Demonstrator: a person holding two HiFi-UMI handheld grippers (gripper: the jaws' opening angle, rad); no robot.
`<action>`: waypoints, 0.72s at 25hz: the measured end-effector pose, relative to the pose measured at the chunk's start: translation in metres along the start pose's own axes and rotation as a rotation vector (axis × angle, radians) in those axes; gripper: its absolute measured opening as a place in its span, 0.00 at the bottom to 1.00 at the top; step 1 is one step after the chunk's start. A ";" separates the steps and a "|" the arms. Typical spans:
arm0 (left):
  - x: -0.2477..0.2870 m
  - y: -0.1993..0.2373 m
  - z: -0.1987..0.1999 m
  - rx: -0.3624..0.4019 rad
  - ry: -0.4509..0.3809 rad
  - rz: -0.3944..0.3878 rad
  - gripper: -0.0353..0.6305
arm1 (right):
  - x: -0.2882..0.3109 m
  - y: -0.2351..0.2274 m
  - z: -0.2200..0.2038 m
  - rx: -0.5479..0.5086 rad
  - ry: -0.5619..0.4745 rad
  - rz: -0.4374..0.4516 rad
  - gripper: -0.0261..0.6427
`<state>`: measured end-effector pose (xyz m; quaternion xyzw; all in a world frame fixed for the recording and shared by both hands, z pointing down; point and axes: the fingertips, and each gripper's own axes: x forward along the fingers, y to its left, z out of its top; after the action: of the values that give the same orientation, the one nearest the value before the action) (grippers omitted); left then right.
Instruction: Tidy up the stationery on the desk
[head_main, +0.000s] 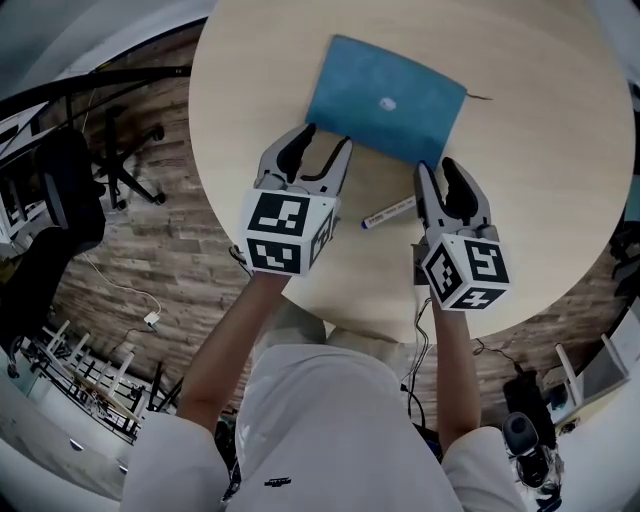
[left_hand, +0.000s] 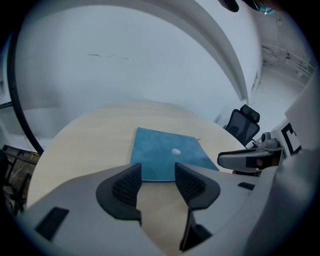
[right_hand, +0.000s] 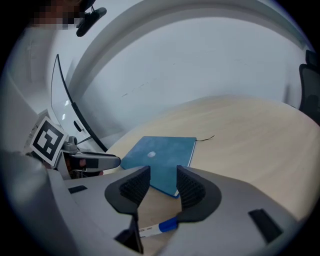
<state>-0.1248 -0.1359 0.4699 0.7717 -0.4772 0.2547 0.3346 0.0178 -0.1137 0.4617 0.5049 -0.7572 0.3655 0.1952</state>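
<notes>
The blue notebook (head_main: 385, 100) lies top middle on the worktop (head_main: 560, 180), with a pen (head_main: 388, 212) just below it. The left tongs (head_main: 325, 140) and right tongs (head_main: 437, 168) are both apart, holding nothing.

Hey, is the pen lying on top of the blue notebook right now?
No, the pen lies on the bare table, off the near edge of the blue notebook and next to the right gripper.
</notes>
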 end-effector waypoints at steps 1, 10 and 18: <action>0.006 0.006 0.000 0.000 0.001 0.007 0.36 | 0.006 -0.002 0.000 -0.002 0.002 -0.007 0.28; 0.040 0.025 0.007 0.059 0.016 0.030 0.46 | 0.028 -0.015 -0.011 -0.014 0.082 -0.024 0.41; 0.045 0.026 0.003 0.045 0.041 0.013 0.47 | 0.036 -0.015 -0.020 0.033 0.131 -0.032 0.42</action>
<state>-0.1289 -0.1721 0.5072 0.7705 -0.4694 0.2833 0.3252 0.0150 -0.1242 0.5039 0.4950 -0.7286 0.4070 0.2419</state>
